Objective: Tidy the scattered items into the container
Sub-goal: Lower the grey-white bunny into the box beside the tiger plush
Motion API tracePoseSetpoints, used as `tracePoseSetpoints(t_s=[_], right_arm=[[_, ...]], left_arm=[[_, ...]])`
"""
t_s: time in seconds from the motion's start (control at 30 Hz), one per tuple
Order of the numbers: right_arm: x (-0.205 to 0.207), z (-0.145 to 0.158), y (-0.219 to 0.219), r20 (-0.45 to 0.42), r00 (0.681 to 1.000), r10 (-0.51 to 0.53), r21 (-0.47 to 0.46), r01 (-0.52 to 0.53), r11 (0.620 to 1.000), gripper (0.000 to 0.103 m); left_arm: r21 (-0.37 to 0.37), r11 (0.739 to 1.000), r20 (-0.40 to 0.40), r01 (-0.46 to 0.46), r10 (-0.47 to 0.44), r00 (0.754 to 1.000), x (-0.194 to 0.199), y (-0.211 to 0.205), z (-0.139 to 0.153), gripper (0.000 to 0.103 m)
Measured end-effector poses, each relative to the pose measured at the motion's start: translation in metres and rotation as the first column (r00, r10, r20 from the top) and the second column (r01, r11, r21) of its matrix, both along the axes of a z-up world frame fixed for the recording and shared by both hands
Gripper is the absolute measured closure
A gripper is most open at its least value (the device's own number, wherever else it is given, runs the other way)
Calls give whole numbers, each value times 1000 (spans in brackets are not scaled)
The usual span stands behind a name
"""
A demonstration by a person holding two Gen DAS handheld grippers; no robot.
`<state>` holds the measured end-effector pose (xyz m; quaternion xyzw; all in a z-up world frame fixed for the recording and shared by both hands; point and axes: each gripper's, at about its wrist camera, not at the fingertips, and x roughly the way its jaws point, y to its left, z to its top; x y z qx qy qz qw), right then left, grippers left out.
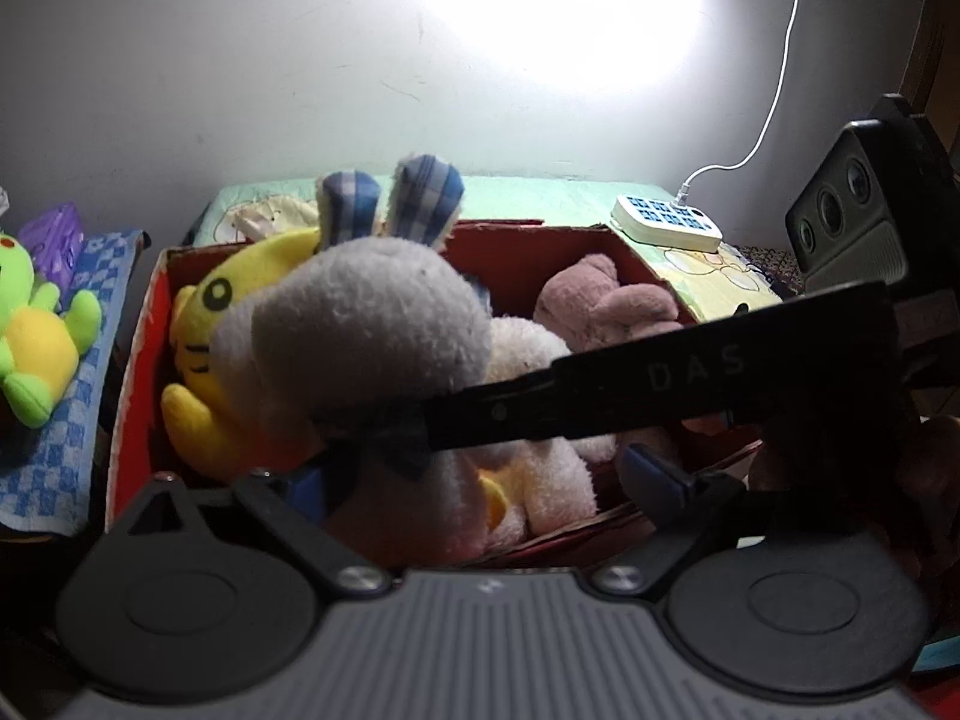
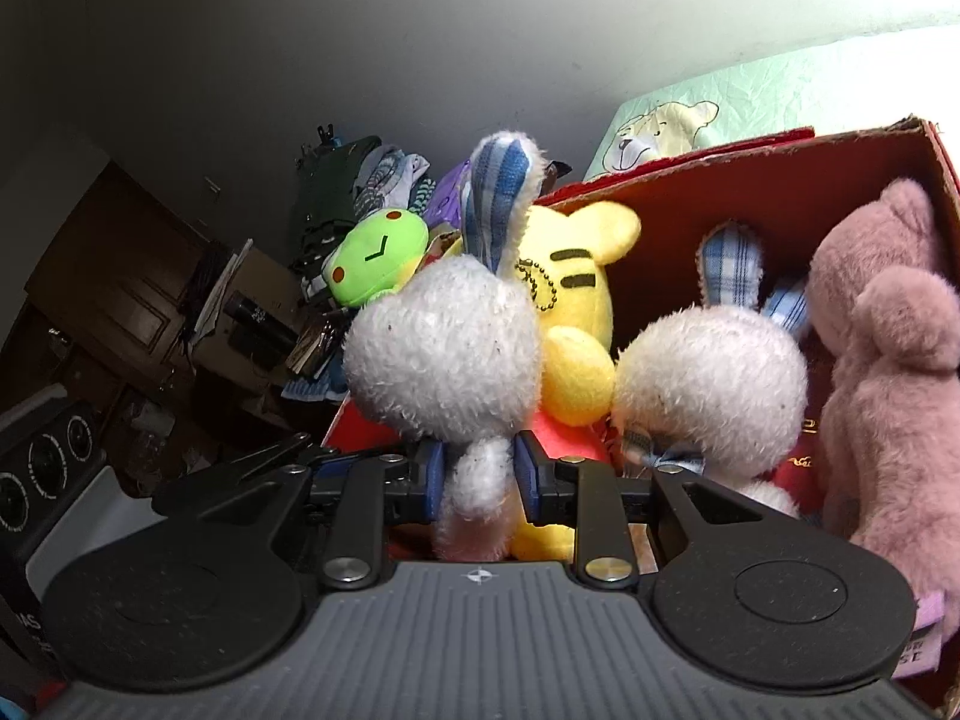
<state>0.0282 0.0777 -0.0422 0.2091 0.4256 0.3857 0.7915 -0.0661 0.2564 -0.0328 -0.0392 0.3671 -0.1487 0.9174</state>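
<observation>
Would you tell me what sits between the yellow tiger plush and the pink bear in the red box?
In the right wrist view, a second white bunny sits between the yellow tiger and pink bear.

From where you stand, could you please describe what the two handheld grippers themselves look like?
Both match: a grey ribbed body, two round black discs, black linkage arms with silver pivot bolts, and blue-padded jaws. The right gripper bears a small compass-like mark on its body. Seen from the left gripper, the right one's black side reads "DAS", with a black three-lens unit above.

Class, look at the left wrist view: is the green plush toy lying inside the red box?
No. The green plush toy lies on a blue checkered towel to the left of the red box, outside its wall.
</observation>
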Motion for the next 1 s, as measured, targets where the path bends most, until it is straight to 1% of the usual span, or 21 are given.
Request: tracePoseSetpoints(t_s=[0.2, 0.27, 0.3, 0.37, 0.4, 0.47, 0.57, 0.7, 0.87, 1.0], right_arm=[[-3, -7, -2, -39, 999, -4, 16, 5, 1000, 74], [-6, -6, -4, -40, 999, -16, 24, 17, 1000, 68], [-6, -5, -6, -39, 999, -30, 33, 31, 999, 67], [-6, -2, -11, -41, 998, -47, 50, 49, 998, 57], [-7, -1, -13, -38, 998, -53, 54, 55, 997, 56], [-9, 3, -17, -23, 998, -63, 50, 64, 997, 55], [-13, 5, -22, -10, 997, -72, 54, 72, 996, 55], [-18, 8, -28, 3, 995, -104, 54, 103, 993, 55], [-22, 9, -32, 17, 987, -159, 24, 158, 987, 56], [-25, 9, -32, 21, 981, -192, -7, 192, 981, 56]], left_arm=[[-51, 999, -20, -13, 12, 1000, 0, 4, -5, 5], [-49, 999, -21, -14, 13, 1000, 0, 0, -5, 3], [-44, 999, -19, -15, 14, 1000, 0, -1, -4, 3], [-48, 999, -13, -18, 17, 1000, -1, -1, 0, 3], [-56, 998, -12, -21, 21, 1000, -1, 0, 3, 3], [-70, 997, -17, -32, 31, 999, 1, 2, 7, 4], [-62, 995, -34, -78, 76, 997, 4, 4, 9, 4], [-70, 988, -72, -137, 132, 989, 8, 9, 5, 4], [-35, 977, -95, -209, 205, 974, 11, 10, 5, 4], [43, 967, -92, -251, 254, 963, 9, 6, 9, 4]])
